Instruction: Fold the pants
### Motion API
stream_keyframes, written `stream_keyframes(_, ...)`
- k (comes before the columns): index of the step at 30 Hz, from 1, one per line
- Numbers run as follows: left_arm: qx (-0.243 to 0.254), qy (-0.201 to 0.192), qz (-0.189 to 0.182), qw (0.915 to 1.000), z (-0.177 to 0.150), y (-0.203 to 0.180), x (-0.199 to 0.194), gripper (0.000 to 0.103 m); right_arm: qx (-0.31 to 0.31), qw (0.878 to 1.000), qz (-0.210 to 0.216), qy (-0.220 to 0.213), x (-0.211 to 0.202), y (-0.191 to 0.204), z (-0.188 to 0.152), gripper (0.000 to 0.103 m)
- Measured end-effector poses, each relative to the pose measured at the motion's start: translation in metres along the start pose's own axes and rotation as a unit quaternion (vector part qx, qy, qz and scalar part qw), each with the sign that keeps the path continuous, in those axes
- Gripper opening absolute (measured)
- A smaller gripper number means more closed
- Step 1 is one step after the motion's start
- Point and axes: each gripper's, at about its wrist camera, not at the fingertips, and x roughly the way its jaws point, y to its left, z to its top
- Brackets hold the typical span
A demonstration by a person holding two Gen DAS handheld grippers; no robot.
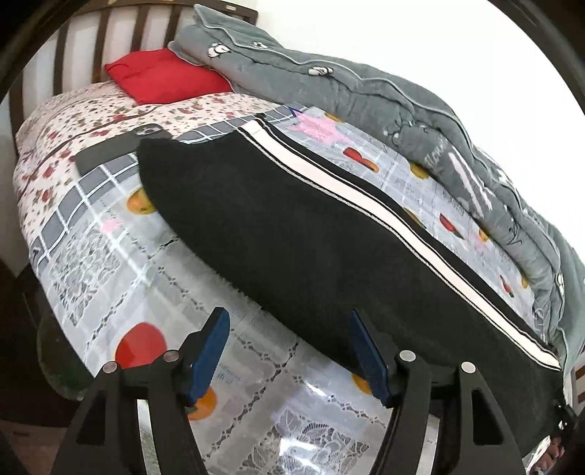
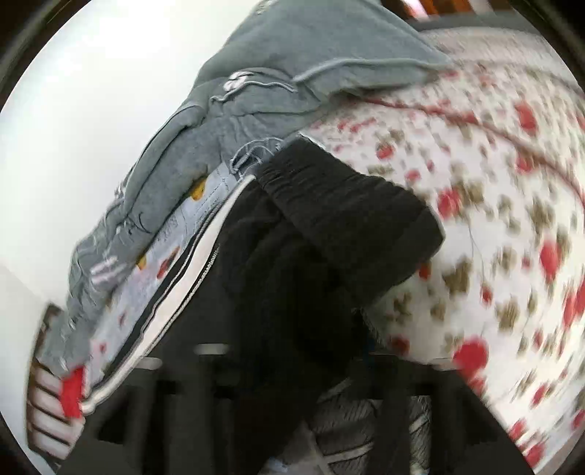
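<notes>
The pants [image 1: 292, 226] lie on the bed [image 1: 91, 120], black with a white stripe [image 1: 351, 204] along one side, stretched out long and flat on a glossy plastic sheet [image 1: 190, 292] printed with grey checks, lace patterns and fruit. In the right wrist view the pants [image 2: 292, 263] show their gathered waistband [image 2: 329, 190] at the far end, lying partly on the flowered bedsheet [image 2: 493, 219]; this view is heavily blurred.

The left tool [image 1: 289, 350] hovers just at the near edge of the pants, its two blue-padded fingers [image 1: 210, 350] spread well apart with nothing between them; the plastic sheet shows through the gap. The right tool [image 2: 292, 365] sits low over the black fabric, but blur and darkness hide its fingers, so I cannot tell whether they are parted or pinching cloth.

Beyond the pants, a grey quilt [image 1: 402, 106] is bunched along the wall side of the bed. A red pillow [image 1: 164, 76] rests at the head, against the dark slatted headboard [image 1: 109, 33]. A dark flat object [image 1: 109, 153], perhaps a phone, lies on the flowered sheet near the far end of the pants.
</notes>
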Motion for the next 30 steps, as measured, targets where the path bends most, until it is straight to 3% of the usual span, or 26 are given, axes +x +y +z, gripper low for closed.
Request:
stream_keyframes(3, -0.005, -0.001, -0.001, 1.0000, -0.004, 0.005, 0.001, 0.066, -0.015, 0.999, 0.003, -0.040, -0.017, -0.002, 0.007, 0.025)
stream_keyframes(8, -0.045, 0.017, -0.011, 0.9988, -0.003, 0.023, 0.022, 0.065, -0.034, 0.999, -0.035, -0.007, -0.007, -0.012, 0.002, 0.033)
stream_keyframes(11, -0.070, 0.000, -0.003, 0.9975, 0.006, 0.036, 0.030, 0.064, -0.062, 0.996, -0.063, -0.028, -0.028, -0.011, -0.004, 0.045)
stream_keyframes(15, -0.068, -0.009, 0.018, 0.9975, 0.034, 0.048, 0.043, 0.062, -0.106, 0.988, -0.103, -0.047, -0.058, 0.003, -0.015, 0.045)
stream_keyframes(16, -0.067, -0.012, 0.019, 0.9975, 0.042, 0.052, 0.048, 0.058, -0.117, 0.985, -0.118, -0.051, -0.066, 0.011, -0.019, 0.045)
stream_keyframes(17, -0.067, -0.015, 0.019, 0.9975, 0.047, 0.054, 0.050, 0.047, -0.124, 0.982, -0.128, -0.055, -0.070, 0.017, -0.022, 0.045)
stream_keyframes(18, -0.066, -0.020, 0.015, 0.9975, 0.053, 0.058, 0.053, 0.023, -0.129, 0.980, -0.137, -0.061, -0.074, 0.024, -0.024, 0.045)
stream_keyframes(19, -0.064, -0.025, 0.012, 0.9976, 0.059, 0.062, 0.055, 0.013, -0.132, 0.978, -0.144, -0.066, -0.078, 0.030, -0.026, 0.045)
stream_keyframes(20, -0.061, -0.031, 0.001, 0.9977, 0.063, 0.066, 0.054, 0.011, -0.132, 0.978, -0.149, -0.070, -0.081, 0.039, -0.028, 0.045)
stream_keyframes(22, -0.058, -0.054, -0.003, 0.9968, 0.065, 0.074, 0.047, 0.010, -0.133, 0.977, -0.146, -0.077, -0.088, 0.055, -0.033, 0.045)
stream_keyframes(26, -0.037, -0.025, -0.002, 0.9990, 0.057, 0.086, 0.055, 0.017, -0.158, 0.975, -0.136, -0.073, -0.086, 0.091, -0.042, 0.045)
stream_keyframes(27, -0.033, -0.031, -0.004, 0.9990, 0.055, 0.088, 0.050, 0.025, -0.164, 0.975, -0.133, -0.070, -0.084, 0.099, -0.044, 0.045)
stream_keyframes(30, -0.010, -0.055, 0.040, 0.9976, 0.051, 0.087, 0.029, 0.046, -0.189, 0.973, -0.118, -0.063, -0.074, 0.126, -0.050, 0.050)
